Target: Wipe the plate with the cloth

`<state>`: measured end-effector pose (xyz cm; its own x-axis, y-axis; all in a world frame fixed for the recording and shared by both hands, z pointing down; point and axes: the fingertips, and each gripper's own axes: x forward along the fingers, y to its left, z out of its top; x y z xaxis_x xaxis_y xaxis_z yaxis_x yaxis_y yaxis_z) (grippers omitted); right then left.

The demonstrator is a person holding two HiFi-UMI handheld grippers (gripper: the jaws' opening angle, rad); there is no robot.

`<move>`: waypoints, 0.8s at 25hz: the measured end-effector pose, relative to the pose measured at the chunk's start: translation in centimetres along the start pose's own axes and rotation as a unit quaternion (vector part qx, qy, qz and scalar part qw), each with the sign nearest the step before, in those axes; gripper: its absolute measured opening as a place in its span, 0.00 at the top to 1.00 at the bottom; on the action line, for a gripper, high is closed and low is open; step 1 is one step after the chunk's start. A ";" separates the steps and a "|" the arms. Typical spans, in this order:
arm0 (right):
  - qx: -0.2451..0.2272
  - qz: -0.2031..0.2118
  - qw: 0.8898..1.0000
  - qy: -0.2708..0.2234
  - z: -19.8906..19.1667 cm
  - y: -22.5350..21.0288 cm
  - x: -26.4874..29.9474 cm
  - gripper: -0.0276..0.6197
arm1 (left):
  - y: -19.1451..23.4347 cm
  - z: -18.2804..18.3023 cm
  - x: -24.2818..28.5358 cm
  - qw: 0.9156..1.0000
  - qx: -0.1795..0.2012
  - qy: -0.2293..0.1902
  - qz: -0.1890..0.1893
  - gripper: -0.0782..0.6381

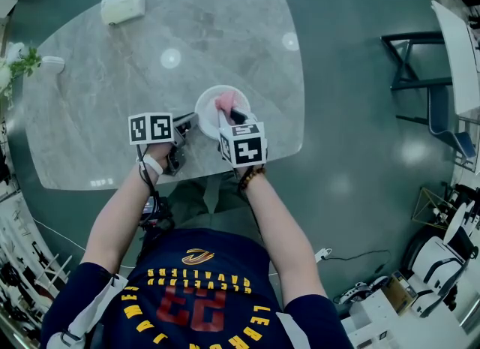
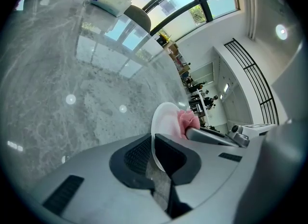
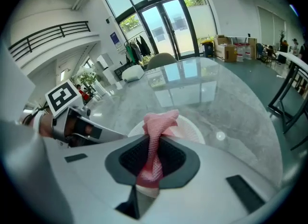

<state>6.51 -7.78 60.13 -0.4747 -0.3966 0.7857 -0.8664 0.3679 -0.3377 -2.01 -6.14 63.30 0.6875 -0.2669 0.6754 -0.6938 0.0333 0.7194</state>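
Observation:
A white plate rests near the front edge of the marble table. My left gripper is shut on the plate's left rim; in the left gripper view the plate stands edge-on between the jaws. My right gripper is shut on a pink cloth and holds it on the plate. In the right gripper view the cloth runs up between the jaws, its bunched end over the plate. The left gripper view shows the cloth against the plate's face.
A pale tissue box sits at the table's far left. A plant stands at the left edge. A dark chair is on the floor to the right, and equipment clutter lies at lower right.

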 end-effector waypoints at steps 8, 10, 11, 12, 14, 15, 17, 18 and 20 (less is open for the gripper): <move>-0.042 0.035 0.997 0.048 -1.9 5.2 3.8 0.89 | 0.1 0.1 0.1 1.000 -0.011 -0.007 0.002 0.86; -0.043 0.035 0.997 0.050 -2.0 4.9 4.0 0.89 | 0.2 0.2 0.1 1.000 -0.016 -0.009 -0.003 0.86; -0.046 0.035 0.997 0.053 -2.0 4.7 3.9 0.89 | 0.1 0.3 0.0 1.000 -0.017 -0.009 -0.006 0.86; -0.049 0.033 0.997 0.055 -2.0 4.3 3.7 0.89 | 0.1 0.3 0.0 1.000 -0.018 -0.010 -0.008 0.86; -0.051 0.022 0.997 0.057 -2.1 3.3 3.2 0.89 | 0.1 0.2 0.0 1.000 -0.019 -0.011 -0.010 0.86; -0.048 0.014 0.997 0.057 -2.1 2.6 3.0 0.89 | 0.1 0.2 0.0 1.000 -0.020 -0.011 -0.010 0.86; -0.040 0.000 0.998 0.052 -2.0 1.1 2.4 0.89 | 0.1 0.3 0.0 1.000 -0.020 -0.011 -0.011 0.86; -0.038 -0.008 0.998 0.047 -1.8 0.2 2.1 0.89 | 0.2 0.3 0.0 1.000 -0.021 -0.011 -0.011 0.86; -0.034 -0.021 0.999 0.035 -1.5 -1.4 1.5 0.89 | 0.2 0.3 -0.1 1.000 -0.020 -0.010 -0.012 0.86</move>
<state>7.24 -7.61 62.57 -0.4230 -0.3536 0.8343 -0.8722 0.4084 -0.2692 -2.26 -6.41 63.35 0.6984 -0.2874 0.6555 -0.6682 0.0661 0.7410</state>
